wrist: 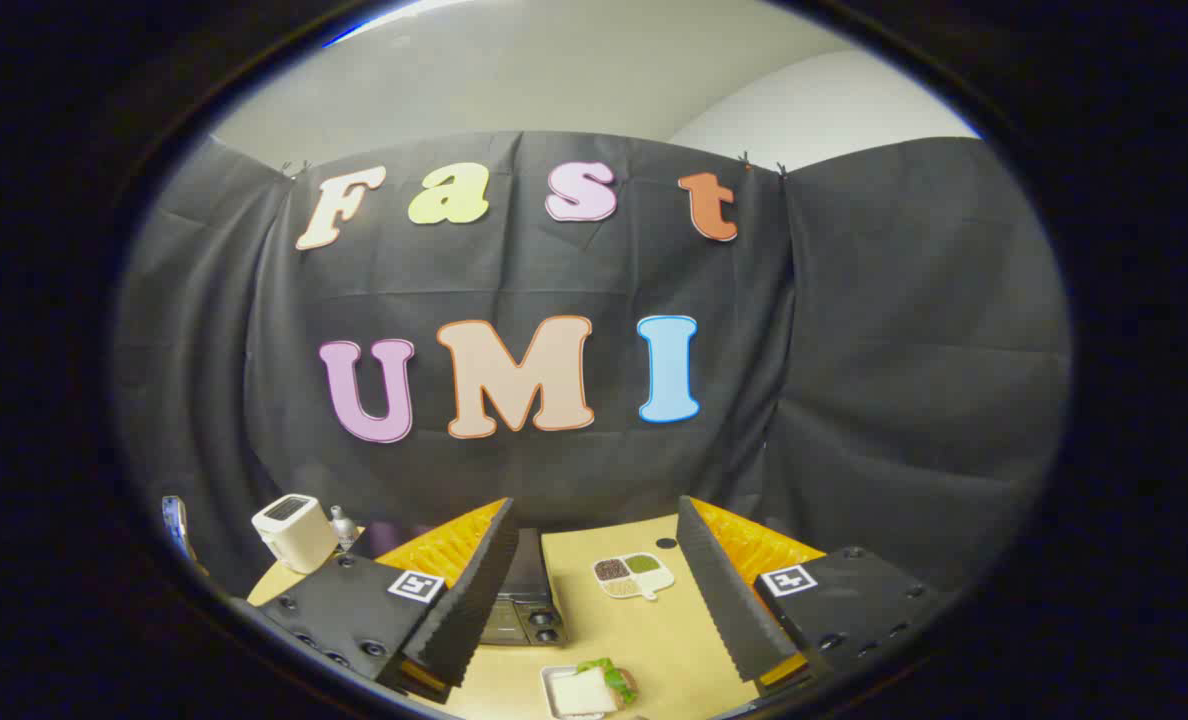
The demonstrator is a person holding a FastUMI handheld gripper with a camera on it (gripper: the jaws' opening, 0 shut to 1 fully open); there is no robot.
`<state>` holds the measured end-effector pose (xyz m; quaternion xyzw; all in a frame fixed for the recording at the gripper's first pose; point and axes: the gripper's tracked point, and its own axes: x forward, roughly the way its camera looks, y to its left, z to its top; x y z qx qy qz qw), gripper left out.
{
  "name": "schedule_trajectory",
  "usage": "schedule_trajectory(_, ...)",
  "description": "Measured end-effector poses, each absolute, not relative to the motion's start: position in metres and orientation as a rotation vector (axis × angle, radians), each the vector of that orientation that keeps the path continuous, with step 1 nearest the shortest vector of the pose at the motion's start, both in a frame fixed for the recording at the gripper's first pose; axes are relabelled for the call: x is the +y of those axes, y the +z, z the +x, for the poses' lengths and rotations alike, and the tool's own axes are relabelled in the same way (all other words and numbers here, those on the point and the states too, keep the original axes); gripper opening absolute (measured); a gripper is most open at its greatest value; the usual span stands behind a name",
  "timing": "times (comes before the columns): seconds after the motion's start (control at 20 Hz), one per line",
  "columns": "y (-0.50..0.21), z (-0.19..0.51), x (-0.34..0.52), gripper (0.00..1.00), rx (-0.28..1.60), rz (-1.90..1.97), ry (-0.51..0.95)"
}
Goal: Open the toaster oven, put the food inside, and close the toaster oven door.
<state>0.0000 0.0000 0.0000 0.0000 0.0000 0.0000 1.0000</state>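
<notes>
Tongs (594, 610): lower centre of the frame, two fingers spread wide apart, nothing held between them. Each finger has a toothed inner edge; a square printed marker sits on the block behind each one. They hang above the tabletop (674, 640), touching none of the items listed below.

Sandwich (599, 685): bottom centre of the frame, in the gap between the two fingers. White bread with a green leaf showing at its edge, lying on a small white rectangular plate (554, 690). The plate rests flat on the tabletop.

Toaster oven (526, 600): lower centre, left of the gap, partly hidden by the left finger. Dark body, two round knobs visible on its front panel. Whether the door is open or closed cannot be told from here. It stands near the sandwich, up and to the left of it.

Divided dish (634, 576): just above centre-bottom, between the fingers and beyond the sandwich. Pale, with several compartments: one holds something dark brown, one something green, another something light and grainy. Apart from the toaster oven, to its right.

Small dark round spot (666, 543): on the tabletop just beyond the divided dish; its nature is unclear.

Toaster (294, 530): lower left of the frame, cream-coloured, slotted on top, well apart from the toaster oven.

Small grey bottle-like object (343, 527): touching or just beside the toaster's right side; too small to identify further.
</notes>
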Motion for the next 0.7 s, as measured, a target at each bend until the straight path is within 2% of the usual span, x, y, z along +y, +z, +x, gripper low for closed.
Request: schedule_trajectory(0.7, -0.039, 0.016, 0.023, 0.98, 0.03, 0.0, 0.037)
